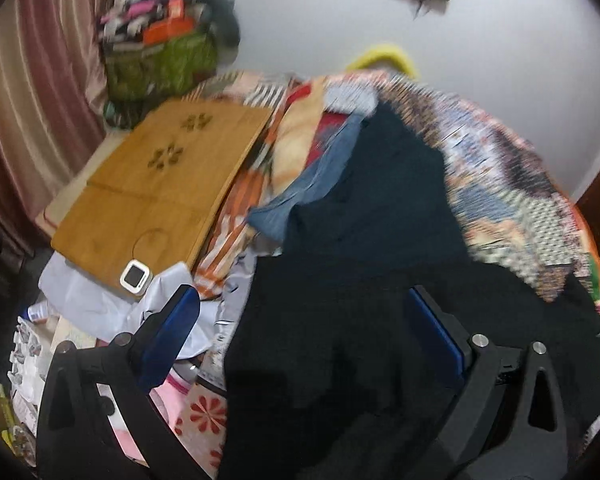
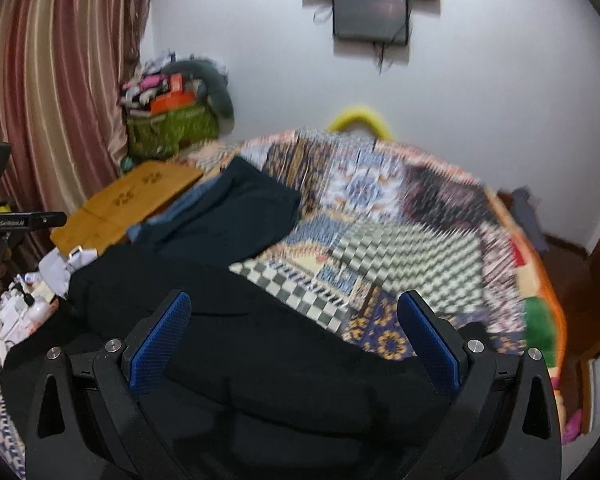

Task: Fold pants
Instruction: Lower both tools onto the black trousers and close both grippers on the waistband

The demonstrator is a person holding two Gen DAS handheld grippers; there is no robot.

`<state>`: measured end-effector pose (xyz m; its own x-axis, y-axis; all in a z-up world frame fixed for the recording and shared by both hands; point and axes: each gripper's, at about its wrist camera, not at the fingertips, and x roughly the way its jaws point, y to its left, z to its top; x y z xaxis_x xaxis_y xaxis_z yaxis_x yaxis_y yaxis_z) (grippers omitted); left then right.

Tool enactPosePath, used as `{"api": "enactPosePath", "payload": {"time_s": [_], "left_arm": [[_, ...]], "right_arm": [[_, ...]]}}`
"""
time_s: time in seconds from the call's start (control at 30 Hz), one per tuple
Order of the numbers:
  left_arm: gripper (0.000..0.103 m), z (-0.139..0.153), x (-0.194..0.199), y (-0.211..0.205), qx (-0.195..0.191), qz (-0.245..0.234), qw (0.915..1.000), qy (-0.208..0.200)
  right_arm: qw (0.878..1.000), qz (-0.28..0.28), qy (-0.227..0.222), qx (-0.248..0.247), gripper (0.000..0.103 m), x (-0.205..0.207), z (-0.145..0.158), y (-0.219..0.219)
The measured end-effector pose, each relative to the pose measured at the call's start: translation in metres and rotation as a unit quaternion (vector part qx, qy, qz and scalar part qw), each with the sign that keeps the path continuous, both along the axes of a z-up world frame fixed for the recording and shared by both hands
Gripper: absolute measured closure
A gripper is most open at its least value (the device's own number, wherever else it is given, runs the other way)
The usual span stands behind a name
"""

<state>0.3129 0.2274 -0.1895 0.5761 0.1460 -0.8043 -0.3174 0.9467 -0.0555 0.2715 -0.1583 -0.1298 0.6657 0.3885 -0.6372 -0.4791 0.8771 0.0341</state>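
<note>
- Black pants (image 2: 228, 344) lie on the patchwork quilt (image 2: 380, 216), beside the teal garment (image 2: 236, 208).
- Left gripper (image 1: 300, 320) and right gripper (image 2: 296, 332) both gape wide, holding nothing.
- Risk: pinching quilt along with the pants.

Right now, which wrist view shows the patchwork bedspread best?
The right wrist view: the patchwork bedspread fills the middle of the frame, bare from the black pants to the wall. In the left wrist view, it is only a blurred strip at right, mostly covered by the pants.
</note>
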Motion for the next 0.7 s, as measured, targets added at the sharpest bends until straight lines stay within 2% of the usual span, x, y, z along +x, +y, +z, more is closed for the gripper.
{"api": "enactPosePath", "payload": {"time_s": [0.2, 0.33, 0.47, 0.53, 0.6, 0.63, 0.7], "left_arm": [[0.023, -0.062, 0.037, 0.036, -0.038, 0.015, 0.9967, 0.071], [0.024, -0.096, 0.059, 0.044, -0.067, 0.008, 0.9919, 0.108], [0.024, -0.116, 0.074, 0.045, -0.083, 0.013, 0.9874, 0.134], [0.032, -0.12, 0.077, 0.043, -0.085, 0.007, 0.9876, 0.132], [0.053, -0.119, 0.077, 0.038, -0.088, -0.001, 0.988, 0.127], [0.058, -0.116, 0.076, 0.034, -0.083, -0.005, 0.9889, 0.123], [0.075, -0.11, 0.075, 0.023, -0.046, -0.01, 0.9913, 0.123]], "right_arm": [[0.994, 0.022, 0.101, -0.027, 0.001, 0.054, -0.044, 0.008], [0.985, 0.045, 0.163, -0.04, 0.003, 0.082, -0.07, 0.015], [0.98, 0.061, 0.181, -0.059, 0.003, 0.094, -0.086, 0.024], [0.977, 0.068, 0.189, -0.069, 0.003, 0.097, -0.094, 0.029], [0.975, 0.075, 0.195, -0.078, 0.012, 0.1, -0.103, 0.035], [0.974, 0.078, 0.197, -0.077, 0.014, 0.102, -0.106, 0.037], [0.973, 0.079, 0.208, -0.053, 0.025, 0.104, -0.11, 0.037]]}}
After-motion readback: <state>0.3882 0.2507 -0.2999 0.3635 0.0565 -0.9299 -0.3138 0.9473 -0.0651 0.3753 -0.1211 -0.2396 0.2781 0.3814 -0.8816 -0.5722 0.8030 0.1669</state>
